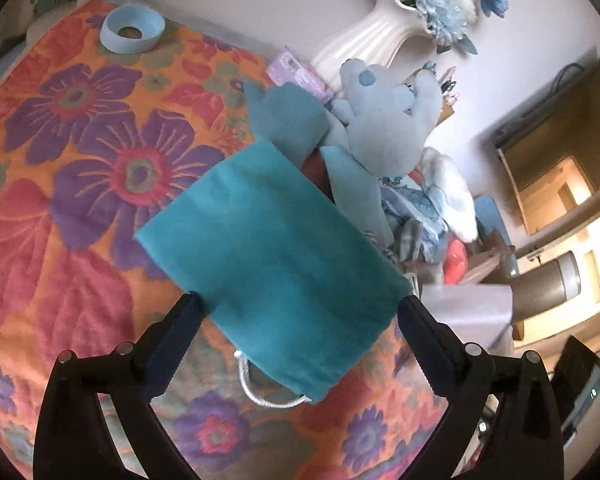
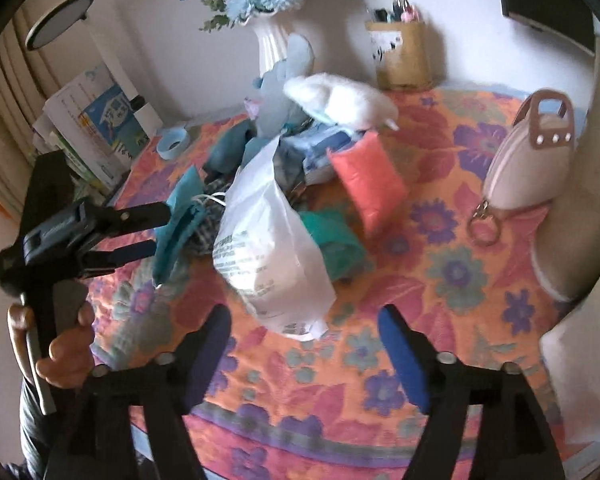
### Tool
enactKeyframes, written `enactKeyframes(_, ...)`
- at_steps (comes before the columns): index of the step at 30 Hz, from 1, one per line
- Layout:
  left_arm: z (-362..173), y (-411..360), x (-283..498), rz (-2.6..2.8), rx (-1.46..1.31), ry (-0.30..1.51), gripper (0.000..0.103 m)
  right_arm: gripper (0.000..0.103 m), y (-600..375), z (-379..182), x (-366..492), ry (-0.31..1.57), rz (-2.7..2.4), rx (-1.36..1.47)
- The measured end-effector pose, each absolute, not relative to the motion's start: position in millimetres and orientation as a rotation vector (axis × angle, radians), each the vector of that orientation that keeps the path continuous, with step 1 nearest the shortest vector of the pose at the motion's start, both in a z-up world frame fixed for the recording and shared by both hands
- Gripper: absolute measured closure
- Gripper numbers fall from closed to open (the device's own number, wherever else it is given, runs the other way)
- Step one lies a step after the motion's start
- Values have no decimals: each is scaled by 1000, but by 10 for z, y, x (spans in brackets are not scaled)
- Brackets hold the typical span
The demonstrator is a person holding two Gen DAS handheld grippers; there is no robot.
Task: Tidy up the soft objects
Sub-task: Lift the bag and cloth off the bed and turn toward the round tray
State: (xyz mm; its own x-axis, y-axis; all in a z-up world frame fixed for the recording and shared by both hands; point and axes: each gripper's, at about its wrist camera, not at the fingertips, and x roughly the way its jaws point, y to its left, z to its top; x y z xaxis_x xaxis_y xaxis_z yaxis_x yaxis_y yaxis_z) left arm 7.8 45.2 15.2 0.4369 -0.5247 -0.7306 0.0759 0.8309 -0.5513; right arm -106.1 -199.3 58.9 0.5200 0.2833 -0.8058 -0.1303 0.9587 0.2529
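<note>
A teal drawstring cloth bag (image 1: pixel 276 268) lies between the wide-spread fingers of my left gripper (image 1: pixel 298 306), its white cord at the near end; whether the fingers press it I cannot tell. It also shows in the right wrist view (image 2: pixel 176 228) at the left gripper's (image 2: pixel 162 230) tips. Behind it lie a teal soft toy (image 1: pixel 286 118) and a pale blue plush (image 1: pixel 384 120). My right gripper (image 2: pixel 304 328) is open and empty above the floral tablecloth (image 2: pixel 420 280), just short of a white plastic bag (image 2: pixel 268 248). A coral pillow (image 2: pixel 370 180), a white plush (image 2: pixel 340 98) and a teal cloth (image 2: pixel 332 236) lie beyond.
A white vase with blue flowers (image 2: pixel 274 40) stands at the back, beside a brown pen holder (image 2: pixel 402 54). A pale blue tape ring (image 1: pixel 132 30) lies at the far left. A pinkish handbag (image 2: pixel 530 152) stands right. Books (image 2: pixel 96 124) lean at the left wall.
</note>
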Motion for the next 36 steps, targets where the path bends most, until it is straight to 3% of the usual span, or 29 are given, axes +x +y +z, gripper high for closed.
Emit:
enactKeyframes(4,199,323,50,-395,-420,1057,5,20,-1956,592,-975,969,231,110)
enactKeyframes(13,199,166,104,-364,-339,1026,8,23,-1554,417,-742,962,212,-18)
enactKeyframes(14,195,160,115,-356,-326,1026,27,36,-1546,419,-746,954,208,-25)
enactKeyframes(15,187,163,123,-350,-314,1029,46,43,-1553,423,-760,950,216,-25)
enactKeyframes(16,187,178,120,-365,-319,1027,54,47,-1562,433,-767,946,217,-26)
enactKeyframes(17,194,212,104,-387,-342,1016,77,52,-1581,443,-781,939,212,-24)
enactKeyframes(18,205,255,82,-411,-368,1010,85,54,-1603,453,-796,935,209,-18)
enactKeyframes(22,279,336,-46,-396,-370,963,89,59,-1741,540,-867,910,248,86)
enactKeyframes(36,958,412,-741,-493,-360,752,90,59,-1888,1157,-1288,763,261,159)
